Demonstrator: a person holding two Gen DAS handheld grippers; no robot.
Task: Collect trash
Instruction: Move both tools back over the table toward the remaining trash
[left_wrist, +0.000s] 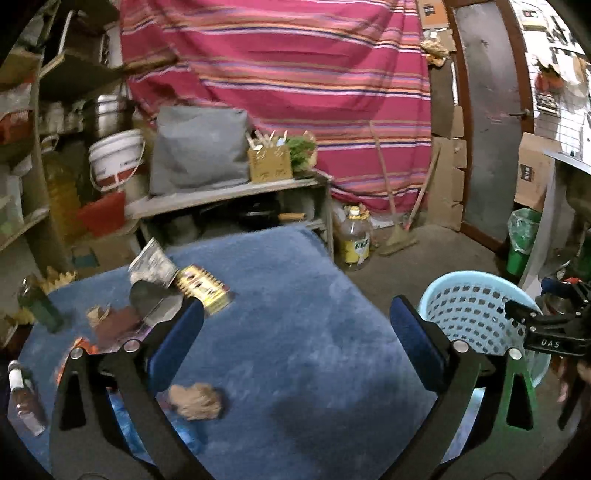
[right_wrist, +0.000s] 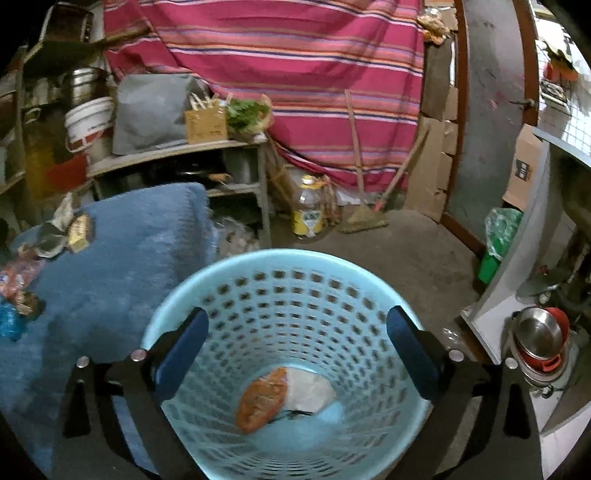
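**Both tongs wide and empty**

Over the blue basket (right_wrist: 280, 332), your right tongs (right_wrist: 295, 354) gape wide, holding nothing; an orange wrapper (right_wrist: 264, 400) and a white scrap (right_wrist: 308, 393) lie at its bottom. Your left tongs (left_wrist: 295, 343) hang equally wide above the blue-covered tabletop (left_wrist: 295, 295), where a crumpled brown wad (left_wrist: 195, 400) lies loose.

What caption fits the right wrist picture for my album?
Open right hand-held gripper above the blue basket, orange wrapper and white scrap lying inside.

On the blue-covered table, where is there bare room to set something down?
Free: the blue fuzzy cloth from the gold foil packet across to the light-blue perforated plastic basket. Crowded: its left edge, around the dark green bottle.
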